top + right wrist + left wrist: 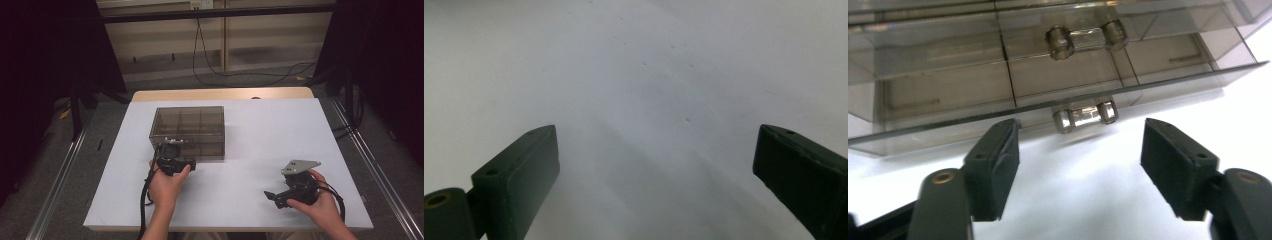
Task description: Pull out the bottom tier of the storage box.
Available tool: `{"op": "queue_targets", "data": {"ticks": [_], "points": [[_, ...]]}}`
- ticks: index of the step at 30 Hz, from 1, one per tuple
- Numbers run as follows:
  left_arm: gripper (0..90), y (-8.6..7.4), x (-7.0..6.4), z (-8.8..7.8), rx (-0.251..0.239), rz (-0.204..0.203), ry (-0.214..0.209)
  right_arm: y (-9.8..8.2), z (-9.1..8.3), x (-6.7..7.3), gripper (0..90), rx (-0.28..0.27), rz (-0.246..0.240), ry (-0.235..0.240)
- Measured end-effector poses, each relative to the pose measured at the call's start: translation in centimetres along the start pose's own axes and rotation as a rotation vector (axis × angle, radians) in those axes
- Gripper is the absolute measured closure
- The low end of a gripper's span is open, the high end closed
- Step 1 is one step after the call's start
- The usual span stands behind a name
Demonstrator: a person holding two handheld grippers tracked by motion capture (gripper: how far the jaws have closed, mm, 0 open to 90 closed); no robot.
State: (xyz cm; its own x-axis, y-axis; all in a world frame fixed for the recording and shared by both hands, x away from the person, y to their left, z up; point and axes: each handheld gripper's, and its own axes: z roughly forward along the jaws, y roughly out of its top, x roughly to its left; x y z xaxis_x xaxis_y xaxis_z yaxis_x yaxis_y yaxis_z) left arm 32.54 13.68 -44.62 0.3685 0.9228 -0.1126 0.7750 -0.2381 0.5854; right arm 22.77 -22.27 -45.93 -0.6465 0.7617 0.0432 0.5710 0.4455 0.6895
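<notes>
A smoky see-through drawer box (187, 131) stands on the white table (280, 130), left of centre. My left gripper (171, 148) is right at its front face. In the left gripper view the box (948, 75) shows two stacked drawers, each with a clear bar handle. The lower handle (1085, 115) lies just beyond my left gripper (1079, 145), whose jaws stand open on either side without touching it. The upper handle (1085, 37) is higher up. My right gripper (272, 198) rests low over the table at the front right, open (656, 150) with only bare white surface between its jaws.
A wooden strip (222, 94) edges the table's far side. Cables (240, 75) lie on the floor behind it. Metal rails (60, 175) run along the floor on both sides. Dark curtains close in left and right.
</notes>
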Motion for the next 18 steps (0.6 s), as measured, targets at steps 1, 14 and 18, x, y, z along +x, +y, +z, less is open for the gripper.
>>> {"op": "queue_targets", "data": {"ticks": [1, 14, 18], "points": [[30.1, 0.0, 0.1, -0.1, -0.001, 0.005, -0.005, 0.0, 0.0, 0.0, 4.5, -0.001, 0.004, -0.002], [21.9, -0.3, 1.0, -1.2, -0.035, 0.066, -0.022, 0.7, 0.5, 0.4, 4.8, -0.001, 0.003, -0.011], [19.5, -0.5, 1.5, -1.6, -0.040, 0.070, -0.034, 1.1, 0.7, 0.6, 4.8, 0.003, -0.004, -0.018]]}}
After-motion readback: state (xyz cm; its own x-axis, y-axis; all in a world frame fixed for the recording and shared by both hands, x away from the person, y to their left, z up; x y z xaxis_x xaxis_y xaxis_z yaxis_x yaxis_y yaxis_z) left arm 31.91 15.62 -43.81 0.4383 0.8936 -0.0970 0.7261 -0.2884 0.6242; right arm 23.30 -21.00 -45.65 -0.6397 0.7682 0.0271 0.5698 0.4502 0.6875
